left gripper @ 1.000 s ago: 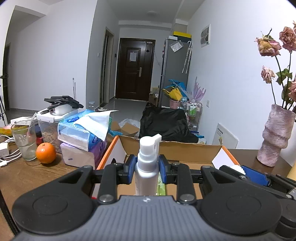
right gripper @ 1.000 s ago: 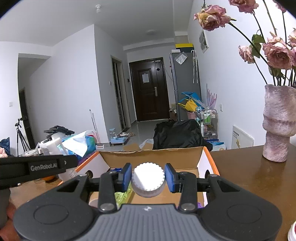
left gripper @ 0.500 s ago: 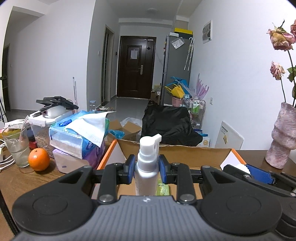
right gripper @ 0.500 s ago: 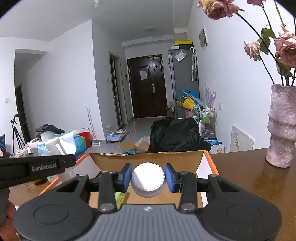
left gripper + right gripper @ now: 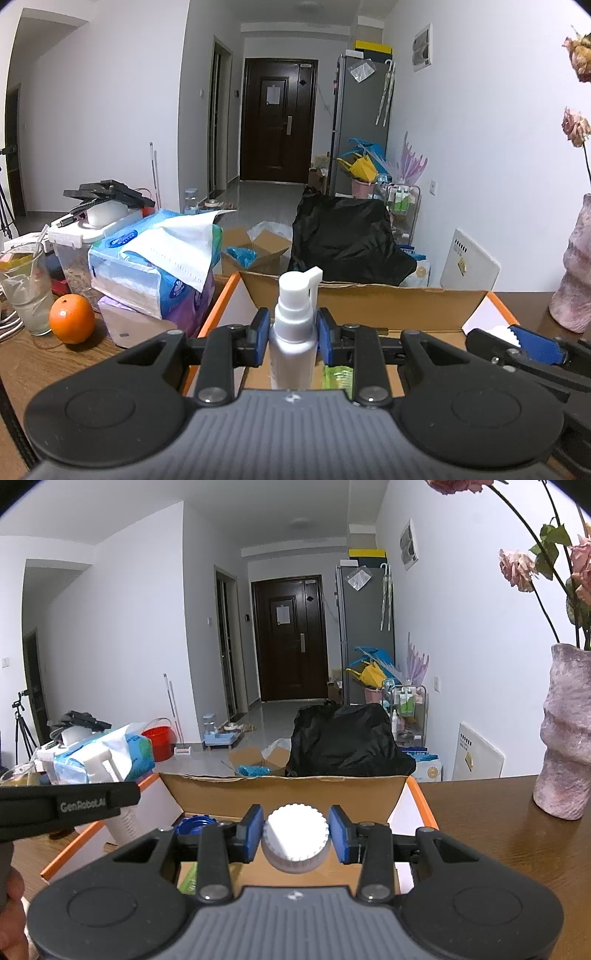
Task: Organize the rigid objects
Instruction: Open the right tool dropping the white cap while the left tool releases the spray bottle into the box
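My left gripper (image 5: 291, 341) is shut on a white spray bottle (image 5: 293, 332), held upright with its nozzle pointing right. It hangs over the near edge of an open cardboard box (image 5: 362, 304) with orange-edged flaps. My right gripper (image 5: 296, 836) is shut on a white ribbed-cap bottle (image 5: 295, 836), seen cap-on, above the same cardboard box (image 5: 284, 794). Inside the box lie a green packet (image 5: 336, 374) and a blue lid (image 5: 194, 825). The left gripper's body (image 5: 62, 806) crosses the left side of the right wrist view.
On the wooden table, left of the box, stand stacked tissue packs (image 5: 155, 266), an orange (image 5: 72, 319), a glass (image 5: 26, 284) and a plastic container (image 5: 79, 243). A pink vase (image 5: 565, 734) with dried roses stands at the right. A black bag (image 5: 347, 740) sits on the floor behind.
Both grippers have drifted forward over the box with their bottles still held. The vase has slid toward the right edge in both views.
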Motion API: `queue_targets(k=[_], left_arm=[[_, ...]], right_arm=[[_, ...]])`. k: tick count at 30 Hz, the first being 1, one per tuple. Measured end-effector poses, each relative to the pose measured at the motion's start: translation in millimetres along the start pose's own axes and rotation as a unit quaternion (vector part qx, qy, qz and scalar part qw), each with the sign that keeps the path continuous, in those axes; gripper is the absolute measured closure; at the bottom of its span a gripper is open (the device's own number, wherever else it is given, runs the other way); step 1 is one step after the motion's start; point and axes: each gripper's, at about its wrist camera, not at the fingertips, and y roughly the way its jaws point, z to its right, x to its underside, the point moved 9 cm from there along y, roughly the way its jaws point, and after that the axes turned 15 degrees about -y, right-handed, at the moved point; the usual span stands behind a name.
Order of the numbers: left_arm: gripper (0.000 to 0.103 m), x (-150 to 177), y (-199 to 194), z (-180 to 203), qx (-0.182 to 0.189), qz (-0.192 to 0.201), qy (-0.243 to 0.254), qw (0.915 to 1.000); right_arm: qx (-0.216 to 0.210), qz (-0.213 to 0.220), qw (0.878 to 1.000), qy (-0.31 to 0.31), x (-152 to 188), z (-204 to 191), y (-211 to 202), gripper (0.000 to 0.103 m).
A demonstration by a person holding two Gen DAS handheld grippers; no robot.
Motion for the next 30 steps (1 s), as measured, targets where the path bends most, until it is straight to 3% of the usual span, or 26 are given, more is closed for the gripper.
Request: queue_targets(k=[11,12,13,14,15,16,17,19,30], left_arm=[[0.072,2,7,-5,-0.003,-0.011,0.004,0.9999],[0.067,1,7,-6,-0.005,-0.012,0.005,0.9999],[0.057,0,6,-6,-0.004,-0.010,0.009,0.9999],[0.045,0,5,-6,-0.003,-0.005,0.012,0.9999],[0.036,-1,4,-7,-0.006,-0.002,0.015,0.9999],[0.017,-2,3,-7,-0.010,0.002,0.015,0.9998],[0.007,-4,1,-8,-0.013,0.009,0.016,0.9997],[0.000,-7,-3,-8,-0.016,0.020,0.021,0.9995],[0.000,-9,-9,-12,-0.011,0.019,0.014,0.9997]], right_arm=[[0.006,-0.030,1.000,0.002,9,5,12,0.065],[0.008,-0.035,0.999,0.002,10,7,13,0.059],[0.014,-0.040,0.999,0.003,12,9,13,0.047],[0.020,-0.044,0.999,0.005,13,11,14,0.040],[0.025,-0.045,0.999,0.006,13,14,14,0.027],[0.030,-0.046,0.998,0.006,14,16,14,0.017],[0.034,-0.046,0.998,0.008,14,18,14,0.014],[0.036,-0.046,0.998,0.013,14,21,13,0.003],[0.029,-0.036,0.999,0.026,13,25,3,0.000]])
